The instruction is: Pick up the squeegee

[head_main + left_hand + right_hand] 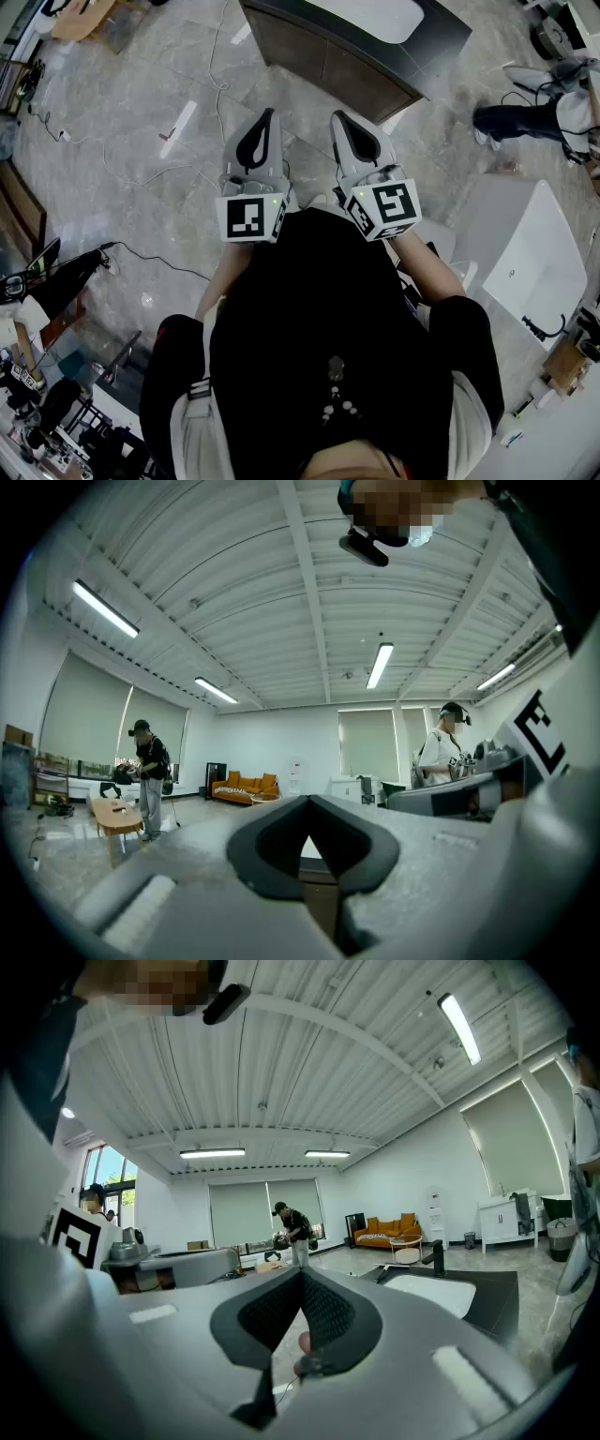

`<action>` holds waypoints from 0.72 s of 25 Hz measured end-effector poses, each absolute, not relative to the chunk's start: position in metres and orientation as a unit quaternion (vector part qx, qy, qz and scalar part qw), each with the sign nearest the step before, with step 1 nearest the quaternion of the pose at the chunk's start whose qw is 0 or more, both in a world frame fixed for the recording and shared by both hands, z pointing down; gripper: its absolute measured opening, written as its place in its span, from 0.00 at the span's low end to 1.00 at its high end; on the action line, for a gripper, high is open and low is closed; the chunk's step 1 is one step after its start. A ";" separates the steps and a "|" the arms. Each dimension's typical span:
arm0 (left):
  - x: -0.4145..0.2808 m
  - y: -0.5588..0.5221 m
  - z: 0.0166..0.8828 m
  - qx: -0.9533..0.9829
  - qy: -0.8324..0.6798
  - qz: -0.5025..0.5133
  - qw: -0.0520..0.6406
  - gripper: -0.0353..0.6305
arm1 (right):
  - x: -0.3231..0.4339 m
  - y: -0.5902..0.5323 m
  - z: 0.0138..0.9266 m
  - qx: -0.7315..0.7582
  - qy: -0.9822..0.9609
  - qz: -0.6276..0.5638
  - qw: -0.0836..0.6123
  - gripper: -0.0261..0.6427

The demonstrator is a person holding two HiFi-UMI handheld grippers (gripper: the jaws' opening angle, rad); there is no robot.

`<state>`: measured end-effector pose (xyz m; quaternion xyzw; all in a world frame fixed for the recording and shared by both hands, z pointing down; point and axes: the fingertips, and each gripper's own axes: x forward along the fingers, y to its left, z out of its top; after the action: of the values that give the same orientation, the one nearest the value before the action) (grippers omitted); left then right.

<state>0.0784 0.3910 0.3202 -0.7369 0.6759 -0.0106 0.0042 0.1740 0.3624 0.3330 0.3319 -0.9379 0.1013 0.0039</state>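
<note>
In the head view we hold both tools level in front of the chest at the frame's centre. The left hand-held gripper (269,114) has its jaws pressed together with nothing between them. The right hand-held gripper (339,117) is just beside it and looks the same. Beyond their tips, at the upper middle of the frame, is a dark tabletop (375,70) with a white sink (375,14) set in it. The squeegee is not visible anywhere here, neither on the marbled floor (169,75) nor on the part of the tabletop we can see.

In the left gripper view the left hand-held gripper (307,799) has its dark pads meeting at the tip and carries nothing. Past it we see only an open room, with an orange sofa (246,786) at the centre left.

In the right gripper view the right hand-held gripper (301,1271) is likewise closed to a point and empty. The sink (431,1290) and its black faucet (437,1258) lie to the right of centre.

We judge that the task is at its very start, with no reach begun. Next we must find the squeegee, probably near the sink. Then we must spread one pair of jaws before bringing it in.
</note>
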 end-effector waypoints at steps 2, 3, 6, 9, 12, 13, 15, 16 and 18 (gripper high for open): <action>0.076 0.399 0.321 -0.732 0.681 -0.010 -0.001 0.06 | 0.175 0.369 0.331 0.328 -0.939 0.101 0.004 0.04; 0.075 0.402 0.321 -0.729 0.685 -0.008 -0.003 0.06 | 0.175 0.372 0.330 0.327 -0.940 0.101 0.003 0.04; 0.071 0.407 0.319 -0.721 0.693 -0.007 -0.001 0.06 | 0.174 0.375 0.326 0.322 -0.942 0.099 -0.001 0.04; 0.066 0.413 0.318 -0.721 0.693 -0.007 0.003 0.06 | 0.169 0.378 0.327 0.323 -0.942 0.096 -0.001 0.04; 0.053 0.414 0.321 -0.719 0.695 -0.009 -0.002 0.06 | 0.158 0.380 0.327 0.324 -0.941 0.100 0.000 0.04; 0.049 0.414 0.321 -0.718 0.696 -0.010 -0.004 0.06 | 0.154 0.381 0.326 0.322 -0.941 0.101 0.001 0.04; 0.045 0.412 0.320 -0.720 0.693 -0.010 -0.004 0.06 | 0.148 0.381 0.327 0.321 -0.942 0.102 0.005 0.04; 0.042 0.411 0.321 -0.723 0.691 -0.010 -0.005 0.06 | 0.144 0.379 0.328 0.323 -0.941 0.104 0.008 0.04; 0.034 0.409 0.324 -0.726 0.687 -0.012 -0.010 0.06 | 0.134 0.375 0.333 0.330 -0.937 0.114 0.012 0.04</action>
<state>0.0339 0.4091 0.3243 -0.7263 0.6872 -0.0121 -0.0096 0.1345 0.3747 0.3326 0.3303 -0.9369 0.1143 0.0122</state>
